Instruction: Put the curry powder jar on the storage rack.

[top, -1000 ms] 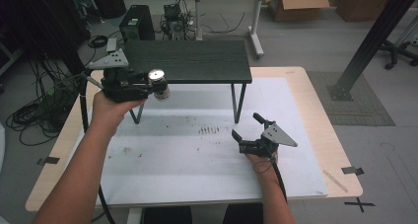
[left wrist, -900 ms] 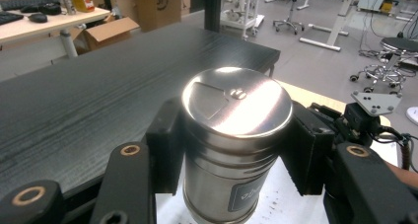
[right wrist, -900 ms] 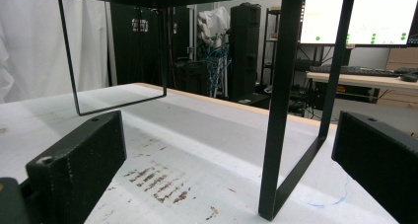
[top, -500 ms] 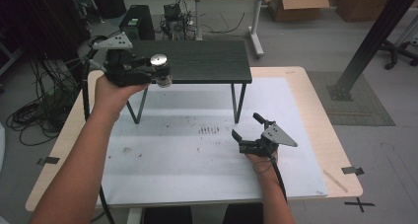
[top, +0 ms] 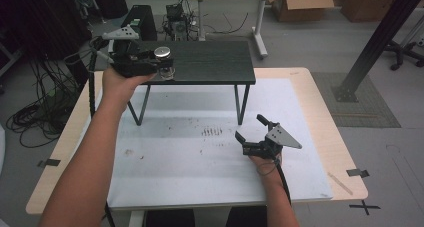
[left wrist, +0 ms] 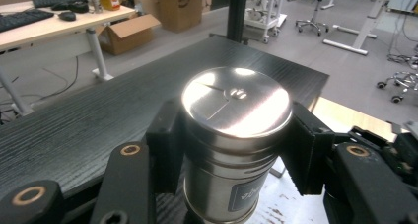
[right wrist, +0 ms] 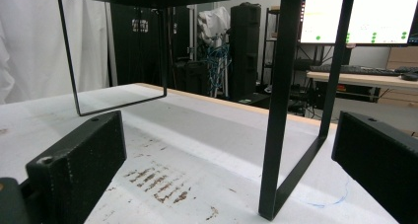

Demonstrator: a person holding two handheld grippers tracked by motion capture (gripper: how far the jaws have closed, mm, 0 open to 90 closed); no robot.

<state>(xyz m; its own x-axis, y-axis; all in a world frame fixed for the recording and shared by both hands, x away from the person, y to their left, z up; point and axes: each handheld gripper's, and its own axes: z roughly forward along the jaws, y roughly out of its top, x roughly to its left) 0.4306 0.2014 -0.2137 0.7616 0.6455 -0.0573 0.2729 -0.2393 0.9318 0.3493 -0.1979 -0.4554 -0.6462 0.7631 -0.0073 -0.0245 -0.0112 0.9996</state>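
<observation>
- Steel canister (left wrist: pixel 234 145) with a shiny round lid, clamped upright between the black jaws of the left hand-held gripper (top: pixel 150 67); in the high view the canister (top: pixel 163 62) sits at the front left edge of the black shelf (top: pixel 210 62).
- Left gripper view puts the canister's base just past the shelf (left wrist: pixel 98 115) edge; whether it rests on the shelf cannot be told.
- Black shelf stands on thin black legs (right wrist: pixel 278 110) over the white sheet (top: pixel 210 152) that covers the counter (top: pixel 325 112).
- Right hand-held gripper (top: pixel 252 134) lies low on the white sheet, well apart from the canister, held by the person's right hand (top: pixel 265 159).
- Its jaws stand wide apart with nothing between them; the right gripper view looks between them at the shelf legs.
- Brownish smudges (right wrist: pixel 157 182) mark the sheet just ahead of that gripper.
</observation>
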